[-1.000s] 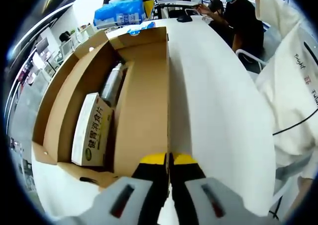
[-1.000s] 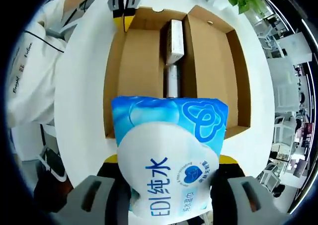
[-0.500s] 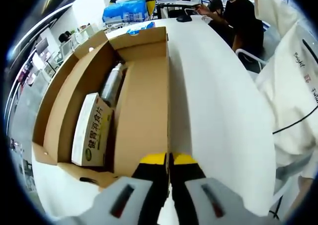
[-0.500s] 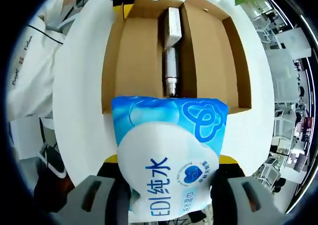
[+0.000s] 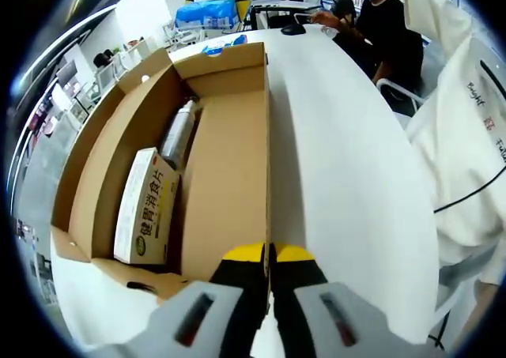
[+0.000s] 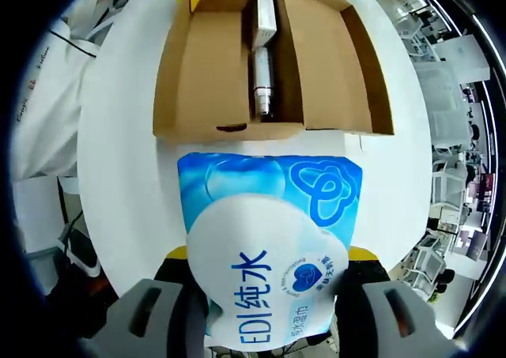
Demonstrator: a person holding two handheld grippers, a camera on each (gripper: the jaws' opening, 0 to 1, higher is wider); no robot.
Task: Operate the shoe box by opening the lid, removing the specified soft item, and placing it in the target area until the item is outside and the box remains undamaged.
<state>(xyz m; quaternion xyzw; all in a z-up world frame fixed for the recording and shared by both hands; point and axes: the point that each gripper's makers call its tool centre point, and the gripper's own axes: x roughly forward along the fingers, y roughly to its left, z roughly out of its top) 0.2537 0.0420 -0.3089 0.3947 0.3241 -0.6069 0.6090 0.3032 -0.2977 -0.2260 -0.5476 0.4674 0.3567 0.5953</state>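
Observation:
The brown shoe box (image 5: 225, 160) lies open on the white table (image 5: 348, 184). Inside it are a white carton with green print (image 5: 146, 208) and a silver tube (image 5: 178, 133). My left gripper (image 5: 269, 255) is shut on the edge of the box's right flap (image 5: 267, 216). My right gripper (image 6: 269, 255) is shut on a soft blue-and-white pack (image 6: 269, 247), held above the table on the near side of the box (image 6: 198, 73), clear of it. That pack (image 5: 207, 12) appears far off beyond the box's far end.
A person in a white coat (image 5: 466, 137) stands close at the table's right side. Other people sit at the back (image 5: 379, 26), near a black mouse (image 5: 293, 29). The round table's edge (image 6: 103, 239) curves near the pack.
My right gripper has drawn back from the box with the pack, so the box sits farther off in its view. The left gripper and box have stayed put.

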